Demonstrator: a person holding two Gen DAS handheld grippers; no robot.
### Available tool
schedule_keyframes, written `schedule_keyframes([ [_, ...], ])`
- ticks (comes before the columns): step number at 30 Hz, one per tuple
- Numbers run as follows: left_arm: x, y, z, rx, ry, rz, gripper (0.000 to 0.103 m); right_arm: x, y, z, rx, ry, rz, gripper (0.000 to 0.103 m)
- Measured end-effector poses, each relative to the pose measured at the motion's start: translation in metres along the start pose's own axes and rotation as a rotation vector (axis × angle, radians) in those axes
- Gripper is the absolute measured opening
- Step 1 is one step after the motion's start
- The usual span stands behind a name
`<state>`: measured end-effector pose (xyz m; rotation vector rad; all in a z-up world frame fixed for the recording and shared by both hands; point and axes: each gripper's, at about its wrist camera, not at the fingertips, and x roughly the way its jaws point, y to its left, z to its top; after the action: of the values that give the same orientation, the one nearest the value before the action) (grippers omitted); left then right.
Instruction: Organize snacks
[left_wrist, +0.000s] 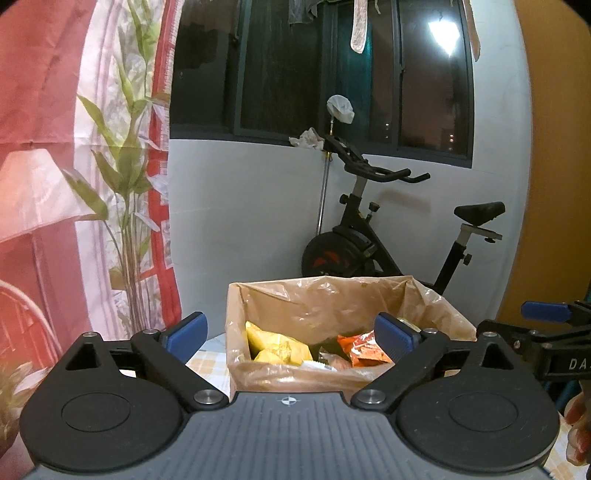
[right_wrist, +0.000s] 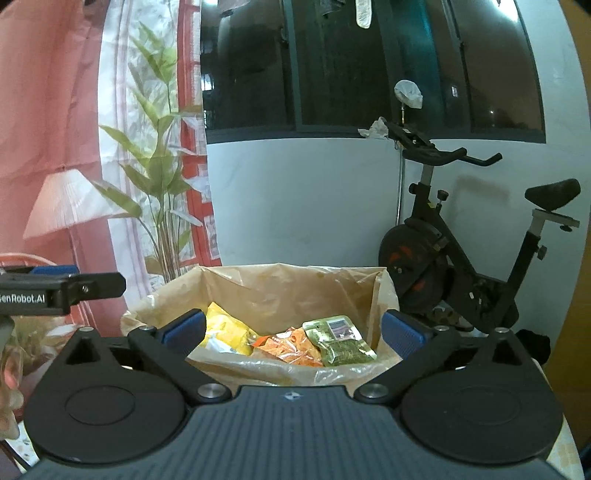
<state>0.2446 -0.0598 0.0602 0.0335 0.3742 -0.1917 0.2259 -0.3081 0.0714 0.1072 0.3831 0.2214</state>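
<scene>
Both tongs gaping wide, holding nothing, hovering before lined box.
Left tongs (left_wrist: 290, 335) and right tongs (right_wrist: 294, 331) are facing the box (right_wrist: 384, 295); yellow bag (right_wrist: 225, 326), orange packet (right_wrist: 291, 345), green pouch (right_wrist: 338, 339) are sitting inside. Drop looks done; next is fetching another snack.

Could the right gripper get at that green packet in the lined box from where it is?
Probably yes. The right gripper has its jaws wide open and empty, and the green packet lies on top of the other snacks in the open-topped box, with nothing covering it.
</scene>
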Motion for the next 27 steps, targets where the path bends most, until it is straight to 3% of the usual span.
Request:
schedule_keyframes([
  [6,-0.032,0.0,-0.003,-0.044,0.003,0.023,0.098,-0.031,0.005,0.001,0.003,0.0,-0.027,0.103],
  [17,-0.081,-0.005,-0.006,-0.039,-0.005,0.094,0.098,-0.074,0.021,-0.008,0.014,-0.003,-0.055,0.103],
  [27,-0.106,-0.013,-0.015,-0.017,-0.019,0.109,0.098,-0.098,0.027,-0.018,0.038,0.007,-0.05,0.103],
])
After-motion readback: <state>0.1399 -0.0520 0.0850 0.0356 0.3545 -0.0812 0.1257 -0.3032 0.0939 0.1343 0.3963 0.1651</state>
